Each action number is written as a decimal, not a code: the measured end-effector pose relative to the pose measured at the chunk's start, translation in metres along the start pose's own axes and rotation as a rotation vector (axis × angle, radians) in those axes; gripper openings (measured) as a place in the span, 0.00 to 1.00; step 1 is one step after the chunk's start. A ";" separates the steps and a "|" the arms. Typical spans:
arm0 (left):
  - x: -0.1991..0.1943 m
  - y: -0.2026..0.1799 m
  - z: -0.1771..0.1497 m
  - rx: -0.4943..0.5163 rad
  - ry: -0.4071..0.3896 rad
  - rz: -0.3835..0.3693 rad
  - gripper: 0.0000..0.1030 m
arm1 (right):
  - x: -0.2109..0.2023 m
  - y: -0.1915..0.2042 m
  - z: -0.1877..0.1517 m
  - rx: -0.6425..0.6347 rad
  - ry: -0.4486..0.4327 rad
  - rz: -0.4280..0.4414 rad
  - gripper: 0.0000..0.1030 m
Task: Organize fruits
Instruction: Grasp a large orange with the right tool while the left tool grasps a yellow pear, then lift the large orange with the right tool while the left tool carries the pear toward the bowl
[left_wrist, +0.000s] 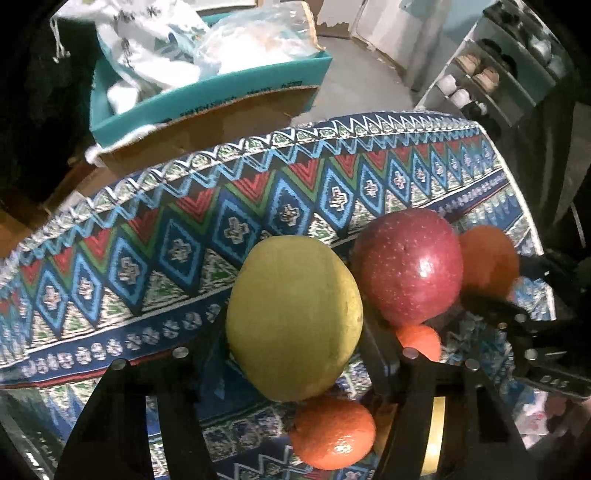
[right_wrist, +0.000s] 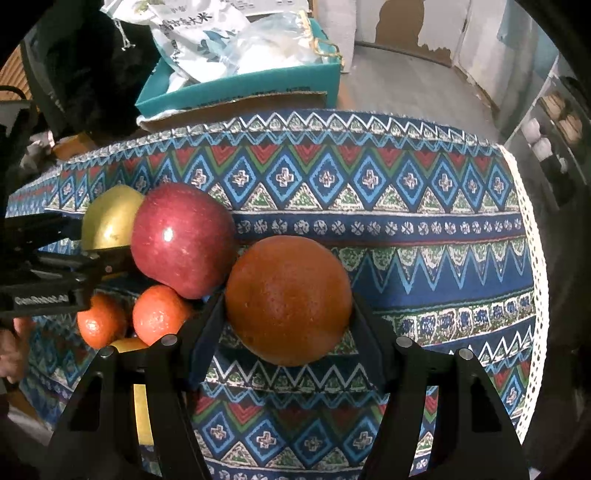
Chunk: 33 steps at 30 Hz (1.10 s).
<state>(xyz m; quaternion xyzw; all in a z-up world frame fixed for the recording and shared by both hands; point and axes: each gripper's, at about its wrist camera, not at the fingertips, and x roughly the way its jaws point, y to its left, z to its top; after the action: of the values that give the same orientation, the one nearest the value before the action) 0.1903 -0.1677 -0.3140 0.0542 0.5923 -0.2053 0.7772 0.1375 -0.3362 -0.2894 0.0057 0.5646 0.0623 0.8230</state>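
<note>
Smooth-skinned and firm, the yellow-green pear (left_wrist: 293, 317) on the patterned tablecloth (left_wrist: 147, 236) sits clamped across its widest belly in the left gripper (left_wrist: 295, 354), while the right gripper (right_wrist: 288, 332) pinches the heavier, dimpled orange (right_wrist: 288, 299) at its equator.

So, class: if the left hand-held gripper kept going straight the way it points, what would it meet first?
The yellow-green pear. It already sits between the fingers of the left hand-held gripper, so any push forward presses into it, then the patterned tablecloth beneath. Depth is hard to judge.
</note>
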 end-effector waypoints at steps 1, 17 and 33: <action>-0.001 0.000 -0.001 0.005 -0.006 0.009 0.64 | -0.002 0.001 0.001 -0.004 -0.007 -0.002 0.65; -0.068 0.007 -0.020 -0.012 -0.105 0.028 0.64 | -0.052 0.015 0.005 -0.012 -0.119 0.012 0.65; -0.145 0.000 -0.047 0.021 -0.188 0.039 0.64 | -0.127 0.046 0.004 -0.053 -0.239 0.052 0.65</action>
<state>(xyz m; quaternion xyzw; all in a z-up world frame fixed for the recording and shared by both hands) 0.1166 -0.1156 -0.1916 0.0545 0.5134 -0.2008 0.8326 0.0916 -0.3041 -0.1666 0.0060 0.4604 0.0971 0.8824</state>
